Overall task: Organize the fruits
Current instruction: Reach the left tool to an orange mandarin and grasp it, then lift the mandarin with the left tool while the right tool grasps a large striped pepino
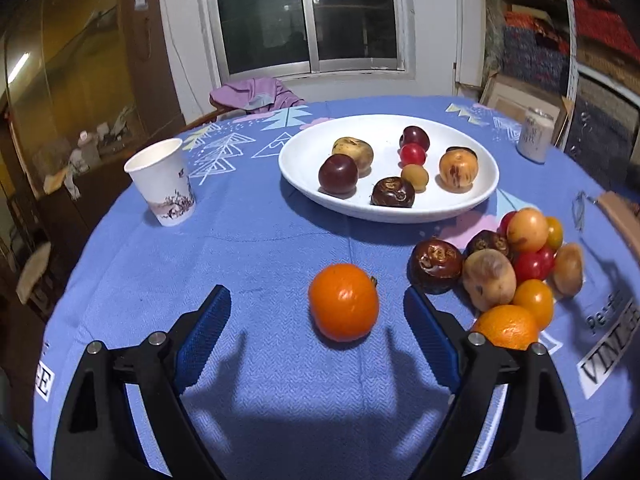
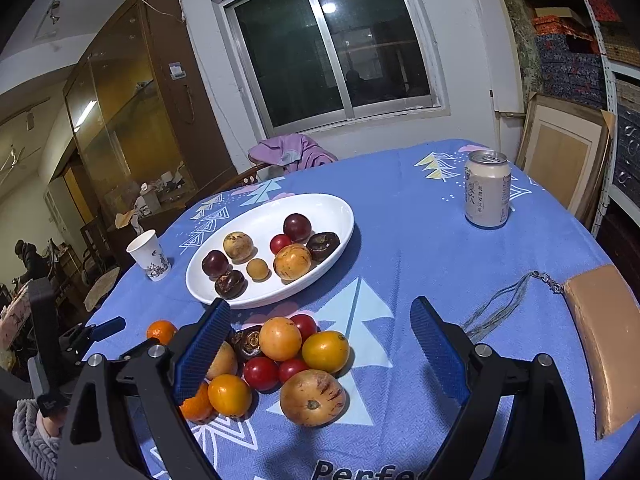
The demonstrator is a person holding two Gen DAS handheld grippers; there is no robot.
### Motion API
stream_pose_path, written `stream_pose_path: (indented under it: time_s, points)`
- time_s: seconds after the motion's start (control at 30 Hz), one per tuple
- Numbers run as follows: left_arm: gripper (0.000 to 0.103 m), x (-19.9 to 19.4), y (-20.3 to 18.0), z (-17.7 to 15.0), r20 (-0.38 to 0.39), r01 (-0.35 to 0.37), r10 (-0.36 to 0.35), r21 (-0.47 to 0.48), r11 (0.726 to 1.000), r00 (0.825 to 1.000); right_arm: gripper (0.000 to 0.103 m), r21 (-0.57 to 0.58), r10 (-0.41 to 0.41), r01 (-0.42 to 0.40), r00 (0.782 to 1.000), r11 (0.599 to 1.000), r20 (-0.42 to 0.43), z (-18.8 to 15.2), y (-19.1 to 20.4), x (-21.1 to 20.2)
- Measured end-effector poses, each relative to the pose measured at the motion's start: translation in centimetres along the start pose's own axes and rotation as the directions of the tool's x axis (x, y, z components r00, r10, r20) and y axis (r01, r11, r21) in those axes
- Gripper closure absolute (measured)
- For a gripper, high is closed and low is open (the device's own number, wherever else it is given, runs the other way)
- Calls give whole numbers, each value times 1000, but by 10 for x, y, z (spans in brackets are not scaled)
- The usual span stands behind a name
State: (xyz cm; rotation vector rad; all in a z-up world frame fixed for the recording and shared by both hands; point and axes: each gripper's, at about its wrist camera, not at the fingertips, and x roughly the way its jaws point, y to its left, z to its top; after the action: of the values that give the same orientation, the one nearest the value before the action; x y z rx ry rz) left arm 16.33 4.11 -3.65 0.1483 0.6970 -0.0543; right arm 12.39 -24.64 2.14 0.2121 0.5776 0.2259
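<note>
A white oval plate (image 1: 304,184) (image 2: 200,280) on the blue tablecloth holds several fruits: dark plums, brown mottled ones, a small red one. A pile of fruits (image 1: 508,272) (image 2: 280,364) lies on the cloth near the plate. One orange tangerine (image 1: 343,301) (image 2: 161,331) lies apart from the pile. My left gripper (image 1: 316,308) is open, with the tangerine between its blue fingers, not touching. My right gripper (image 2: 320,328) is open above the pile, its left finger (image 2: 202,350) over the pile's left side. The left gripper also shows in the right wrist view (image 2: 100,330).
A paper cup (image 1: 162,182) (image 2: 150,256) stands left of the plate. A drink can (image 1: 534,134) (image 2: 486,188) stands at the far right. A tan pouch with a cord (image 2: 600,344) lies at the right edge. A chair with purple cloth (image 2: 288,152) is behind the table.
</note>
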Motion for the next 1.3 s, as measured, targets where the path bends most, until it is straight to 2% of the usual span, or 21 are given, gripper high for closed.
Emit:
stream_pose_path:
  time_s: [0.1, 0.2, 0.37, 0.47, 0.57, 0.7, 0.77, 0.87, 1.0, 1.13, 1.3]
  points:
    - [17, 3, -1, 0, -10, 2, -2, 4, 1000, 1000, 11, -1, -1, 1, 1000, 1000, -7, -1, 1, 1]
    - [25, 9, 4, -2, -42, 3, -3, -6, 1000, 999, 11, -5, -2, 2, 1000, 1000, -9, -1, 1, 1]
    - [25, 10, 19, -2, -61, -9, 5, -56, 998, 998, 11, -1, 2, -2, 1000, 1000, -17, -2, 0, 1]
    - [26, 9, 24, -3, -61, 9, -14, -71, 997, 998, 11, -21, 11, -12, 999, 1000, -32, -5, 4, 4]
    - [34, 12, 26, -4, -75, 30, -36, -76, 997, 997, 11, -51, 18, -21, 998, 998, -58, -10, 10, 7]
    - [35, 15, 34, -6, -86, 47, -58, -120, 992, 995, 11, -103, 7, -17, 995, 994, -97, -22, 17, 9]
    - [43, 17, 36, -6, -94, 50, -62, -133, 990, 994, 11, -119, -5, -9, 994, 993, -112, -26, 19, 11]
    - [45, 19, 35, -7, -100, 46, -59, -132, 990, 993, 11, -128, -24, 7, 991, 992, -135, -30, 18, 14]
    - [47, 17, 31, -6, -89, 42, -53, -115, 992, 995, 20, -150, -48, 19, 981, 989, -190, -38, 18, 23]
    - [53, 17, 29, -6, -91, 50, -60, -110, 993, 994, 32, -186, -67, 24, 971, 982, -229, -47, 22, 31]
    - [54, 17, 29, -6, -93, 55, -66, -114, 992, 993, 38, -201, -80, 29, 965, 979, -251, -52, 24, 36]
